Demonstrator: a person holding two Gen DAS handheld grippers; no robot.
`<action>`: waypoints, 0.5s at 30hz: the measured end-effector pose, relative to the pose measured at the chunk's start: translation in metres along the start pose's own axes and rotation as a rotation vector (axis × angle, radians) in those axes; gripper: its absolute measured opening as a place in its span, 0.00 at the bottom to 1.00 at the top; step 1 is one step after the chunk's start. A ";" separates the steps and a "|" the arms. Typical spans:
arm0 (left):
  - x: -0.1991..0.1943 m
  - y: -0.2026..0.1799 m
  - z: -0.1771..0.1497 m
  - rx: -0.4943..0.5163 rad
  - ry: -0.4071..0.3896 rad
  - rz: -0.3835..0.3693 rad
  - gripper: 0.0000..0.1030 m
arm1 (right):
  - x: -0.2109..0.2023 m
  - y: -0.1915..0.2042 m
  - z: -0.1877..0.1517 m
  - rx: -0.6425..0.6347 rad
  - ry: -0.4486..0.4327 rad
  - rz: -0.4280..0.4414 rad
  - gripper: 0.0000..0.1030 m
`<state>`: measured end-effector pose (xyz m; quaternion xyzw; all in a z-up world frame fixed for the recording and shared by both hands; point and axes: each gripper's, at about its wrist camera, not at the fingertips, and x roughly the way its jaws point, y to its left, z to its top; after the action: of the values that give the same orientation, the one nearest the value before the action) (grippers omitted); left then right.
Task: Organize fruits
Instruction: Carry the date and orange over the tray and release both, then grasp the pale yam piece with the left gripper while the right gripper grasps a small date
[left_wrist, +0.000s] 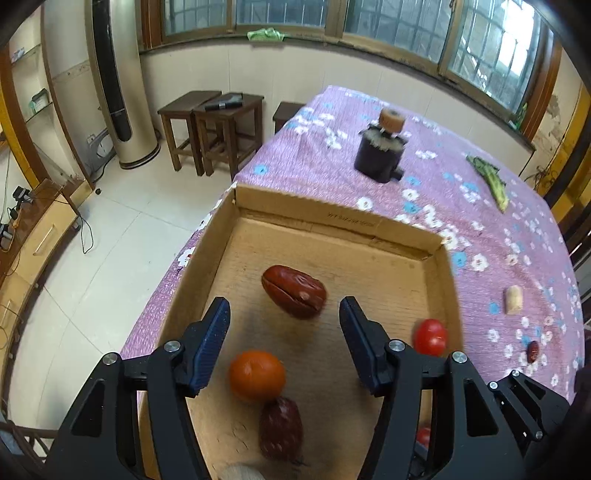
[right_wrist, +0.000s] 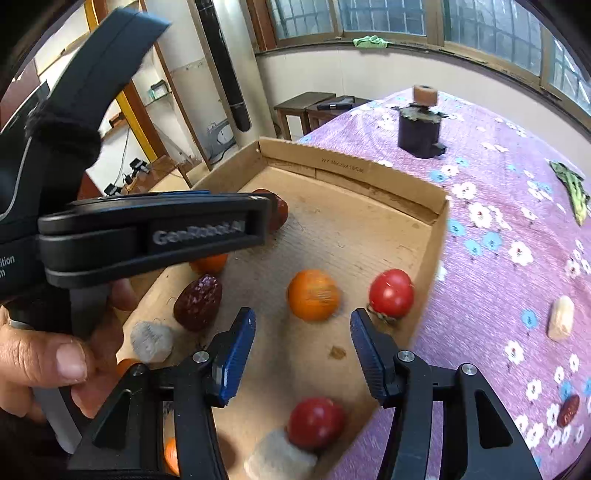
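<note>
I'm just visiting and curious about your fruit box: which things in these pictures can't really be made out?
- Far red date: right wrist view, mostly hidden behind the left gripper's body.
- Orange fruit: same view, only a sliver shows under that body.
- Pale lump: left wrist view, cut off by the bottom edge.
- Small dark fruit on the cloth: left wrist view, too small to identify.

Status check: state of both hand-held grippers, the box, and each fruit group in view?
left hand-held gripper: open, holding nothing, over the box
right hand-held gripper: open, holding nothing
cardboard box: open-topped, holds fruit
large red date: loose in the box
oranges: in the box
tomatoes: in the box
small red date: outside the box, on the tablecloth
</note>
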<state>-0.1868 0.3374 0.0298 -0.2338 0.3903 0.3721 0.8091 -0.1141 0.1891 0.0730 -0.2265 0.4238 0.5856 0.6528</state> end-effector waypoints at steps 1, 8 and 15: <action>-0.006 -0.003 -0.002 0.001 -0.012 -0.010 0.59 | -0.006 -0.002 -0.003 0.010 -0.008 0.003 0.53; -0.035 -0.037 -0.014 0.050 -0.063 -0.055 0.65 | -0.047 -0.030 -0.024 0.091 -0.067 0.008 0.54; -0.046 -0.073 -0.027 0.099 -0.059 -0.113 0.65 | -0.078 -0.062 -0.053 0.164 -0.089 -0.031 0.54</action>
<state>-0.1614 0.2551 0.0570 -0.2042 0.3704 0.3126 0.8505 -0.0664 0.0895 0.0954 -0.1524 0.4373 0.5483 0.6964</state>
